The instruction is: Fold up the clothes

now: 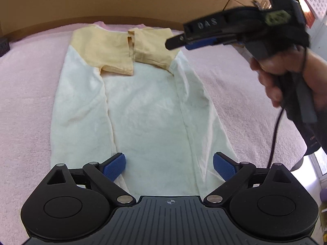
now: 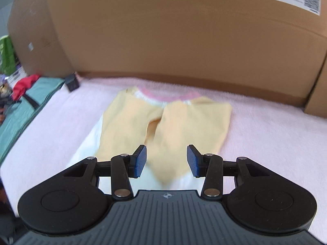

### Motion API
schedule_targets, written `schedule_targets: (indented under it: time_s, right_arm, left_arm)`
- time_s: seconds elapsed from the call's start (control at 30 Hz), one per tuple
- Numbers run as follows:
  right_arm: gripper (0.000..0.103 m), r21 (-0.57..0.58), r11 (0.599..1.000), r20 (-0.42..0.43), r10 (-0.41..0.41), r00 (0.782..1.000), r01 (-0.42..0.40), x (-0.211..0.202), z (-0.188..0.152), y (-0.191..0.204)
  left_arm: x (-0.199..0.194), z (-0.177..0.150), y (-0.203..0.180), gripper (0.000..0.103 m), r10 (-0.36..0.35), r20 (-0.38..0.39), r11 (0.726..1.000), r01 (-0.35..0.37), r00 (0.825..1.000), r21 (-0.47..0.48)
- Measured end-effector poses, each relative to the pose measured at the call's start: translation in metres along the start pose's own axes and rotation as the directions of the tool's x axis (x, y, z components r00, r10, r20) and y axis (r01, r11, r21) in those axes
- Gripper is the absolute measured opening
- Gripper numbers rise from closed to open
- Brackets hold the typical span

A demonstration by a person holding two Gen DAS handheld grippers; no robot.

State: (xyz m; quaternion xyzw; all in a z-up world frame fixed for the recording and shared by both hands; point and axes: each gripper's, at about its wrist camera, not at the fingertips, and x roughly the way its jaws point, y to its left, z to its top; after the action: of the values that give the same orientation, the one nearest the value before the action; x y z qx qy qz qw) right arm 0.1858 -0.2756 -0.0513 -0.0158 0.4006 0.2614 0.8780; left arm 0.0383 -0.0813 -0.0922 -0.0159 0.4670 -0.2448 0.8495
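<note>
A white shirt [image 1: 147,110] with yellow sleeves [image 1: 114,47] and a pink collar [image 2: 163,96] lies flat on the pink towel [image 1: 30,81]. Both long sides are folded inward, and the two sleeves are laid across the top. My left gripper [image 1: 169,163] stands open over the hem end, with nothing between its blue pads. My right gripper [image 2: 166,161] is open above the right yellow sleeve [image 2: 184,126], and its pads hold nothing. In the left wrist view the right gripper [image 1: 179,40] hangs over that sleeve, held by a hand [image 1: 271,75].
A large cardboard box [image 2: 163,30] walls off the far edge of the towel. A small black object [image 2: 72,82] sits at the far left corner. Teal cloth [image 2: 20,110] and red cloth [image 2: 24,85] lie off the left side. A cable [image 1: 274,132] trails from the right gripper.
</note>
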Motion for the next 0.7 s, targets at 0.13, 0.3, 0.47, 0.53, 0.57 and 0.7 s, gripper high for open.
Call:
schedule_targets:
  time_s: [0.13, 0.3, 0.47, 0.53, 0.57, 0.7]
  right_arm:
    - [0.049, -0.011, 0.999, -0.027, 0.045, 0.999, -0.046, -0.016, -0.032, 0.005]
    - [0.049, -0.005, 0.997, -0.043, 0.075, 0.996, -0.075, -0.028, -0.054, 0.013]
    - [0.049, -0.148, 0.988, 0.049, -0.038, 0.998, 0.045, -0.015, -0.044, 0.031]
    - [0.048, -0.259, 0.962, 0.076, -0.07, 0.995, 0.088, 0.001, -0.035, 0.043]
    - [0.048, -0.314, 0.943, 0.092, -0.085, 0.992, 0.11, 0.009, -0.03, 0.05]
    - [0.046, -0.494, 0.858, 0.05, -0.135, 0.99, 0.142, 0.049, -0.019, 0.07]
  left_arm:
    - [-0.002, -0.003, -0.009, 0.099, -0.028, -0.005, 0.999, 0.028, 1.0, 0.027]
    - [-0.011, -0.017, -0.019, 0.099, -0.049, -0.02, 0.994, 0.05, 0.999, 0.092]
    - [-0.01, -0.02, -0.023, 0.1, -0.044, -0.023, 0.997, 0.045, 0.999, 0.07]
    - [-0.01, -0.016, -0.021, 0.1, -0.049, -0.026, 0.998, 0.05, 0.998, 0.047]
    - [-0.009, -0.014, -0.019, 0.1, -0.052, -0.028, 0.998, 0.053, 0.998, 0.038]
    - [-0.007, -0.011, -0.018, 0.1, -0.042, -0.036, 0.998, 0.044, 0.998, 0.049]
